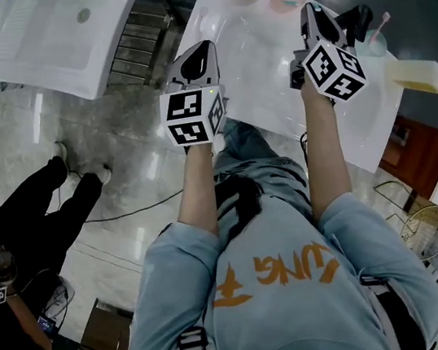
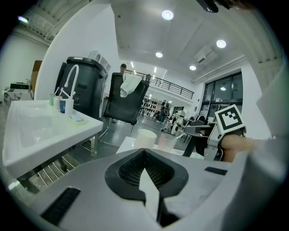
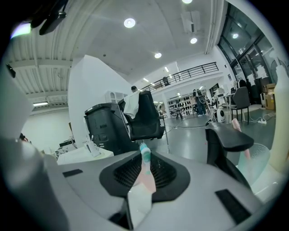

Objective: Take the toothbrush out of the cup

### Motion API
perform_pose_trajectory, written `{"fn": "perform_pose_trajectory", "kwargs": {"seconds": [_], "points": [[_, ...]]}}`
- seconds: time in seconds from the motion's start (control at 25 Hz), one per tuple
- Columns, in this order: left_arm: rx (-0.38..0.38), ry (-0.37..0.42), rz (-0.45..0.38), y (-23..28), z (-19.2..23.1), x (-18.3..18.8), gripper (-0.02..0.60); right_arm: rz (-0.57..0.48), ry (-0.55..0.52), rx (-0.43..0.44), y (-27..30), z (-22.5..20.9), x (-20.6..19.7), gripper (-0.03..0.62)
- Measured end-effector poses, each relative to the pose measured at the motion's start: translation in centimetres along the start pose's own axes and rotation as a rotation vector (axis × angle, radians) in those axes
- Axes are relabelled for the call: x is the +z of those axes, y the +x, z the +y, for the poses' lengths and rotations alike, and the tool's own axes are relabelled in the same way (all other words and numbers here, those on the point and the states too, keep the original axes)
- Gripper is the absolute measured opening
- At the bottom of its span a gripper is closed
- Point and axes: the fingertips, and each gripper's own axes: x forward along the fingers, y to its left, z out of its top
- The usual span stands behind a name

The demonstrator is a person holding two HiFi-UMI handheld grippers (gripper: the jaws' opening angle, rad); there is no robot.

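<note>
While the right gripper (image 3: pixel 143 155) clamps the toothbrush (image 3: pixel 146 177), the cup (image 3: pixel 259 159) stands nearby.

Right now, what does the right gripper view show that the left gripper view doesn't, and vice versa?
Only the right gripper view: the right gripper seen at its own grip, shut on a toothbrush, and a clear cup at the right edge.
Only the left gripper view: the left gripper shut on nothing, a cream cup, a pink cup, and the right gripper's marker cube.
Both: the black office chair with a white cloth over it, and the black bin.
</note>
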Motion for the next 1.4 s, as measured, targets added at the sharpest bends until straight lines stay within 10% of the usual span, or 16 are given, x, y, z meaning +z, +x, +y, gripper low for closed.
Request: {"fn": "perform_pose_trajectory", "kwargs": {"seconds": [1.4], "points": [[-0.072, 0.027, -0.047, -5.8, -3.8, -0.6, 0.02, -0.282, -0.02, 0.09, -12.1, 4.4, 9.4, 0.067]]}}
